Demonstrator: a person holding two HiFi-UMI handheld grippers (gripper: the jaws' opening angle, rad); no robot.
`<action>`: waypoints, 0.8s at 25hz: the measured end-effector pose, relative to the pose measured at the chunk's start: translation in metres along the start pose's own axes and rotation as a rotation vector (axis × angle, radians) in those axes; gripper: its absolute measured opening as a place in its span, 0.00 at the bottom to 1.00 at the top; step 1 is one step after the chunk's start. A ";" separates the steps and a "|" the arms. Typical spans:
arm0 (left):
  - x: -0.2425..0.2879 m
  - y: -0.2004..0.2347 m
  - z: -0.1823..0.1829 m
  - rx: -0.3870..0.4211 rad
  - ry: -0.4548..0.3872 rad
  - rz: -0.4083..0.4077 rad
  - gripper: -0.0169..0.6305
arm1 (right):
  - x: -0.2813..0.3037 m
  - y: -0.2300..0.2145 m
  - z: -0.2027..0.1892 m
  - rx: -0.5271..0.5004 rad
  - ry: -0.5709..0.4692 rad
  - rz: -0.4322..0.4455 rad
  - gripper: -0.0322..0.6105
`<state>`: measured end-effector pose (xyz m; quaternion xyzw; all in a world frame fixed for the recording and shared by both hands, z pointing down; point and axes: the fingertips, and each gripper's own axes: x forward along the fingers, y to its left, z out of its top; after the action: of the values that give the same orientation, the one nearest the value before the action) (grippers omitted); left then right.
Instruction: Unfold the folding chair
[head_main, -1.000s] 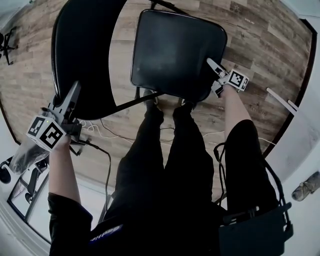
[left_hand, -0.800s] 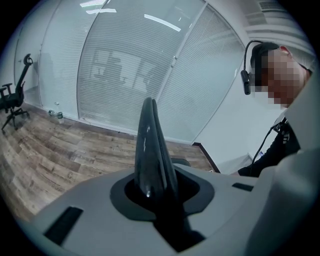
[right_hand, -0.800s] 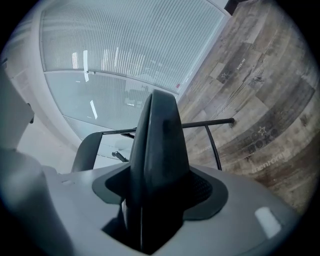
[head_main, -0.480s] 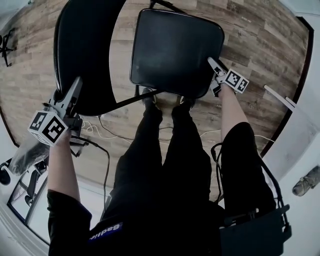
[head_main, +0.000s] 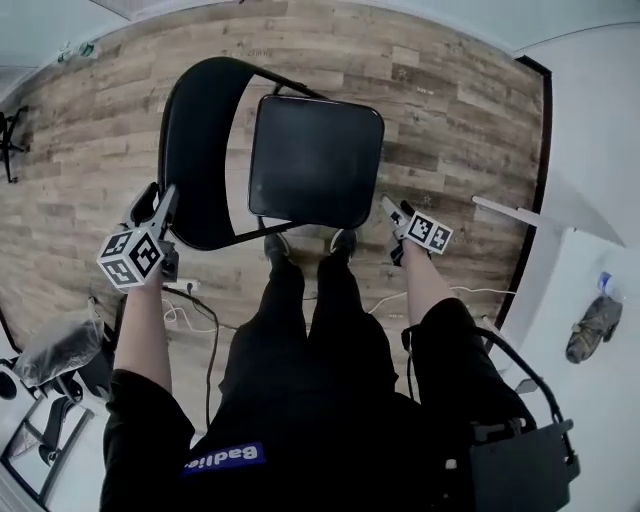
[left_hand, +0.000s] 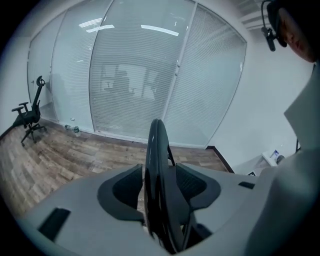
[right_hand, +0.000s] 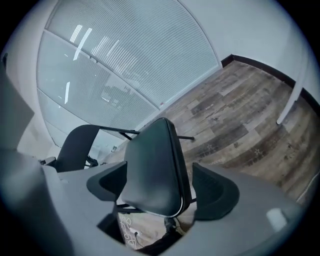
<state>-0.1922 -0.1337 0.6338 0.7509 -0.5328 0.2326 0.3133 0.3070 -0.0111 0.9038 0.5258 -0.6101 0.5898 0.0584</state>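
The black folding chair stands opened out on the wood floor, its seat (head_main: 315, 160) level and its curved backrest (head_main: 195, 150) to the left. My left gripper (head_main: 166, 192) sits at the backrest's near left rim. In the left gripper view the backrest (left_hand: 156, 142) shows edge-on between the jaws; they have just been opening and stand open, left pad clear of it. My right gripper (head_main: 390, 207) hangs off the seat's near right corner, apart from it. Its jaws have just been opening and stand open, with the seat (right_hand: 152, 165) beyond them.
The person's dark legs (head_main: 300, 320) stand just in front of the chair. White cables (head_main: 190, 300) trail on the floor at the left. A white desk (head_main: 570, 230) stands at the right, a wheeled office chair (left_hand: 30, 115) by the glass wall (left_hand: 135, 75).
Both grippers have lifted away from the chair. The right one was at the seat's near right corner and is now off it. The left one has risen a little along the backrest's rim.
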 end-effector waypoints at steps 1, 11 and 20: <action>-0.006 -0.004 0.004 -0.003 -0.002 -0.004 0.32 | -0.016 0.009 -0.006 0.000 0.012 -0.005 0.64; -0.111 -0.038 0.003 -0.061 -0.061 -0.090 0.32 | -0.146 0.156 -0.051 -0.128 0.050 0.093 0.64; -0.170 -0.149 0.041 0.036 -0.148 -0.342 0.32 | -0.206 0.310 -0.016 -0.420 0.034 0.321 0.56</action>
<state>-0.1054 -0.0166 0.4564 0.8511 -0.4145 0.1295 0.2949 0.1688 0.0420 0.5616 0.3886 -0.7938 0.4605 0.0820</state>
